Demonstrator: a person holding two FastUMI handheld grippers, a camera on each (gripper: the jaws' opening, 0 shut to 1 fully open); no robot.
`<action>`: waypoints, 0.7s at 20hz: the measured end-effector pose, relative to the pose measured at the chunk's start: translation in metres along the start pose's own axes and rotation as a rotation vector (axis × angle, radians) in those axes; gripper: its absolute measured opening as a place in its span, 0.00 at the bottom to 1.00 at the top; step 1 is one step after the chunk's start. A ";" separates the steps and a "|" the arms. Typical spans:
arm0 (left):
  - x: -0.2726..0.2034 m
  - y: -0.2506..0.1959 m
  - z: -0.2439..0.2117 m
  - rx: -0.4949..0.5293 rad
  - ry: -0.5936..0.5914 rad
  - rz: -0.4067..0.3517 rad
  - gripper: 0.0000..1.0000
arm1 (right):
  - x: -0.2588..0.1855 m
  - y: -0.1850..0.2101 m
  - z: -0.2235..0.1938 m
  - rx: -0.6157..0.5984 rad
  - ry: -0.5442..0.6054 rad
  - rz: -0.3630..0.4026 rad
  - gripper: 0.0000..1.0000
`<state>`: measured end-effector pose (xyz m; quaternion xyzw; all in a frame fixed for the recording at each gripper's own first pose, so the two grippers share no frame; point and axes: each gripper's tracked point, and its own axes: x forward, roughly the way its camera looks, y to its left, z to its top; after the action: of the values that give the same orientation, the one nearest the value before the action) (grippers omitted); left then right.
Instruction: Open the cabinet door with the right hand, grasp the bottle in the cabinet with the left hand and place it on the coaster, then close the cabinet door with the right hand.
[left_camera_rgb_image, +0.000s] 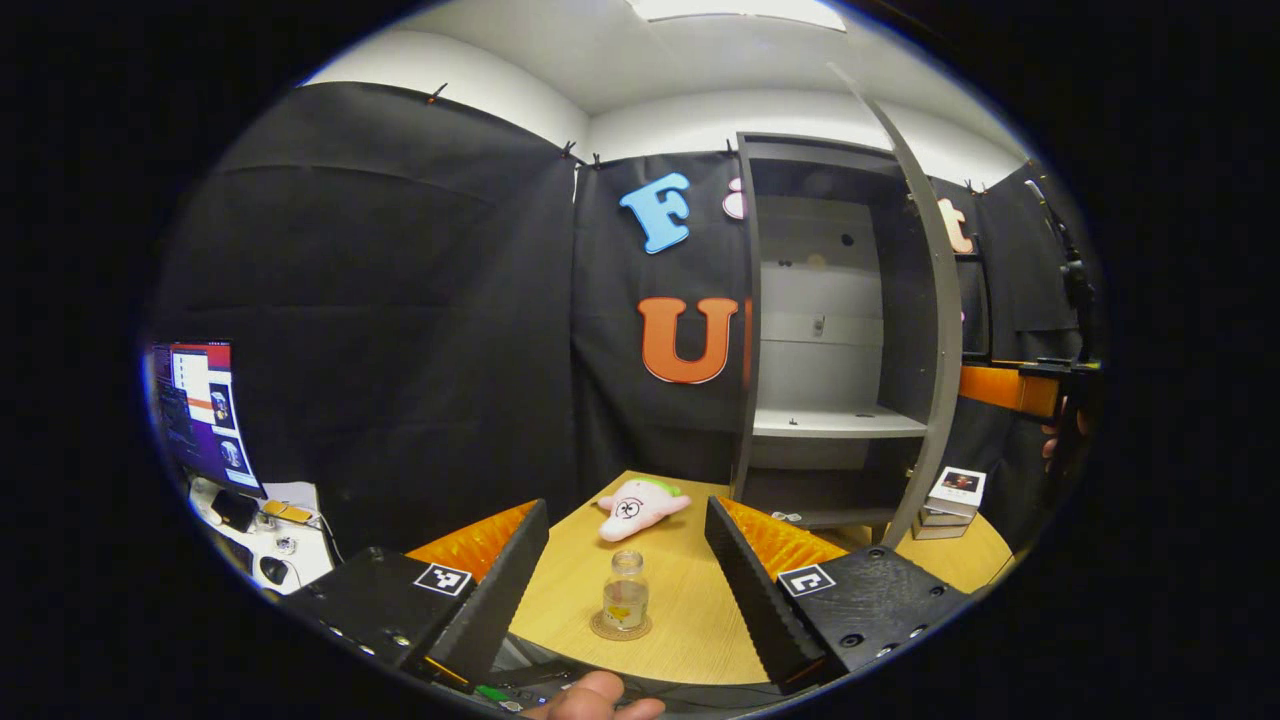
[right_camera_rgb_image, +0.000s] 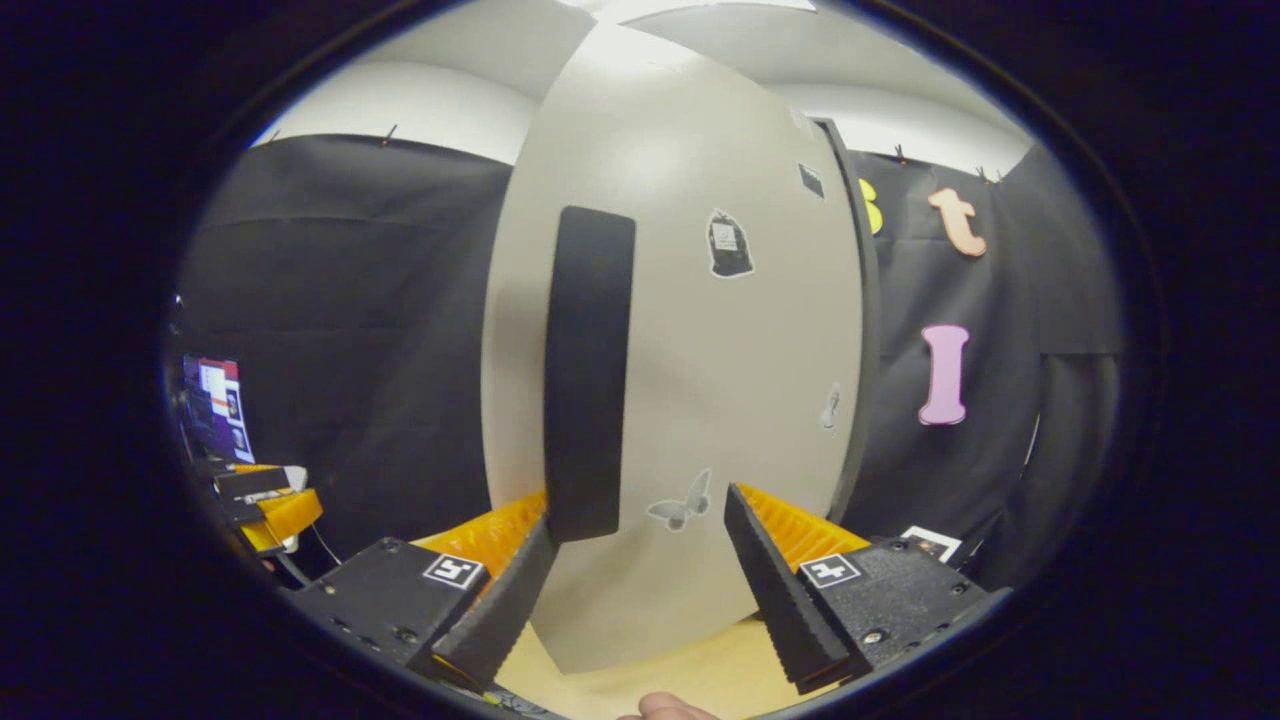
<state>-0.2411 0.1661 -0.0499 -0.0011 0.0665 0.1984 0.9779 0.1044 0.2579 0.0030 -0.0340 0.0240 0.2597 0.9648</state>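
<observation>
Two fisheye views show one moment at a wooden table (left_camera_rgb_image: 690, 620) in a booth walled with black cloth.

Left gripper view, from left to right: a lit monitor (left_camera_rgb_image: 200, 412) stands at the far left above a white surface with small gear. The left gripper (left_camera_rgb_image: 627, 585) has its fingers spread wide apart and holds nothing. Between them, farther off on the table, a small clear bottle (left_camera_rgb_image: 625, 592) with yellowish contents stands upright on a round coaster (left_camera_rgb_image: 620, 627). Beyond the bottle lies a pink plush toy (left_camera_rgb_image: 640, 505). To the right stands the grey cabinet (left_camera_rgb_image: 830, 330), its door (left_camera_rgb_image: 925, 330) swung open and seen edge-on; a pale shelf (left_camera_rgb_image: 838, 422) inside is bare. Just right of the door, a small stack of boxes (left_camera_rgb_image: 950, 500) rests on the table. At the far right edge an orange-and-black device, apparently the other gripper, is seen with a hand (left_camera_rgb_image: 1052, 440) on it.

Right gripper view, from left to right: the monitor (right_camera_rgb_image: 215, 405) appears at far left. The right gripper (right_camera_rgb_image: 640, 590) has its fingers wide apart, close before the outer face of the door (right_camera_rgb_image: 700, 380). The long dark handle (right_camera_rgb_image: 588, 370) reaches down just beside the left finger; whether they touch cannot be told. Small stickers, among them a butterfly (right_camera_rgb_image: 682, 508), mark the door.
</observation>
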 end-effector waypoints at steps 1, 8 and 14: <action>0.000 -0.001 0.002 0.007 0.001 0.016 0.95 | 0.008 0.004 0.002 -0.006 -0.002 0.026 1.00; 0.026 -0.039 0.016 0.068 0.026 0.058 0.95 | 0.052 0.024 0.002 -0.047 -0.008 0.228 1.00; 0.044 -0.076 0.024 0.090 0.001 0.032 0.95 | 0.082 0.018 -0.009 -0.022 0.010 0.234 1.00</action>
<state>-0.1682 0.1140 -0.0332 0.0438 0.0757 0.2108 0.9736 0.1659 0.3132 -0.0118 -0.0427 0.0300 0.3705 0.9274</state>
